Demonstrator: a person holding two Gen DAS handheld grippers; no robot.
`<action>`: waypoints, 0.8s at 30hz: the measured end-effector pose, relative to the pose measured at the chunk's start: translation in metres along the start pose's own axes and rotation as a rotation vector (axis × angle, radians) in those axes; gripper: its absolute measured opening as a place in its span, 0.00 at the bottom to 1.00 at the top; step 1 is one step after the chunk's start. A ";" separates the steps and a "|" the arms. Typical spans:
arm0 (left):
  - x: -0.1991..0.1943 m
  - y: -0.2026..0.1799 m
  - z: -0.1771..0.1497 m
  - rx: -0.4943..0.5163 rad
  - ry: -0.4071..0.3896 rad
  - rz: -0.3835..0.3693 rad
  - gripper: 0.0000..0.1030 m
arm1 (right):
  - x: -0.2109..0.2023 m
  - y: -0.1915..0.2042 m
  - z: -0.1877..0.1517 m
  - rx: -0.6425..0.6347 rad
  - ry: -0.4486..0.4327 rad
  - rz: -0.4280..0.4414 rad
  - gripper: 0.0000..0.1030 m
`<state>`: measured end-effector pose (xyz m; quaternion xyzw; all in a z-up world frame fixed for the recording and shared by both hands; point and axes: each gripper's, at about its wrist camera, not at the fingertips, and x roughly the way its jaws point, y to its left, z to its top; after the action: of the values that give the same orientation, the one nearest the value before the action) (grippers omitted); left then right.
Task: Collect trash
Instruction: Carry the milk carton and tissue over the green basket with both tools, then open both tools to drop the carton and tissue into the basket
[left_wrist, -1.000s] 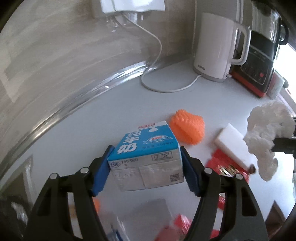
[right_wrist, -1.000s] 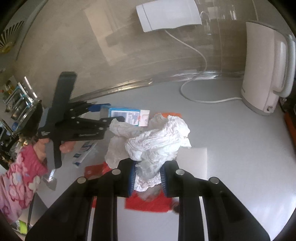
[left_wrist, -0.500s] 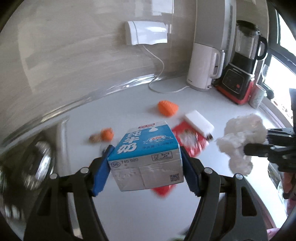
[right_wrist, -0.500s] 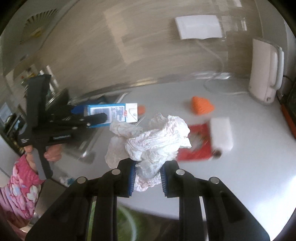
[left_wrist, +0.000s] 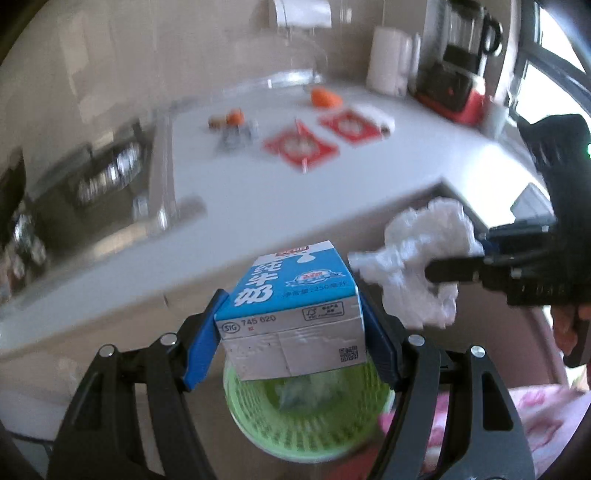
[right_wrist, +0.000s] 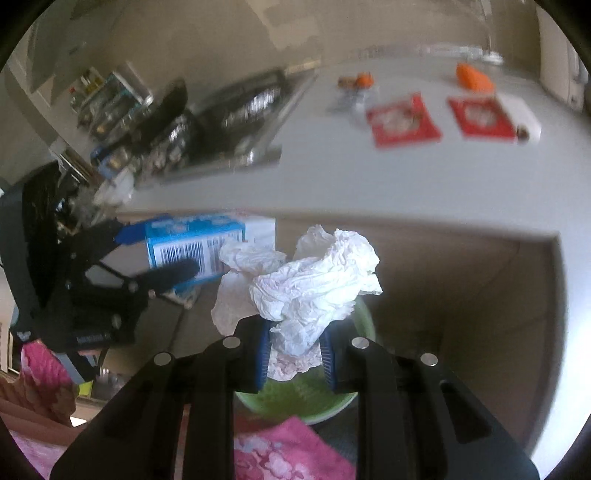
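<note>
Looking through the left wrist camera, the left gripper (left_wrist: 293, 332) has its jaws clamped on a blue-and-white milk carton (left_wrist: 291, 310), held right over a green basket (left_wrist: 306, 424) below the counter (left_wrist: 258, 192). Off to the right, a crumpled tissue (left_wrist: 417, 258) hangs in the other gripper.

Over on the right wrist camera, the right gripper (right_wrist: 295, 354) pinches that tissue (right_wrist: 310, 284) between narrow jaws, above the same basket (right_wrist: 295, 402). Red wrappers (right_wrist: 402, 122) sit up on the counter, pretty blurry.

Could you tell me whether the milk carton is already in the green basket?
Not yet: the left gripper holds the milk carton above the green basket.
</note>
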<state>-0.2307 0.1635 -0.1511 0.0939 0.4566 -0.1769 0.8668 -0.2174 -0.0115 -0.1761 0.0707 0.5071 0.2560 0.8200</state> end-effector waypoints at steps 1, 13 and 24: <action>0.009 0.000 -0.017 -0.012 0.037 -0.003 0.65 | 0.004 0.003 -0.006 0.000 0.011 -0.003 0.22; 0.079 0.012 -0.084 -0.119 0.236 -0.027 0.72 | 0.044 0.005 -0.042 0.005 0.107 -0.056 0.23; 0.013 0.039 -0.037 -0.187 0.051 0.065 0.90 | 0.063 0.021 -0.045 -0.099 0.152 0.000 0.27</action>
<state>-0.2366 0.2081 -0.1821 0.0319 0.4898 -0.1031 0.8651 -0.2411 0.0316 -0.2396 0.0104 0.5544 0.2855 0.7817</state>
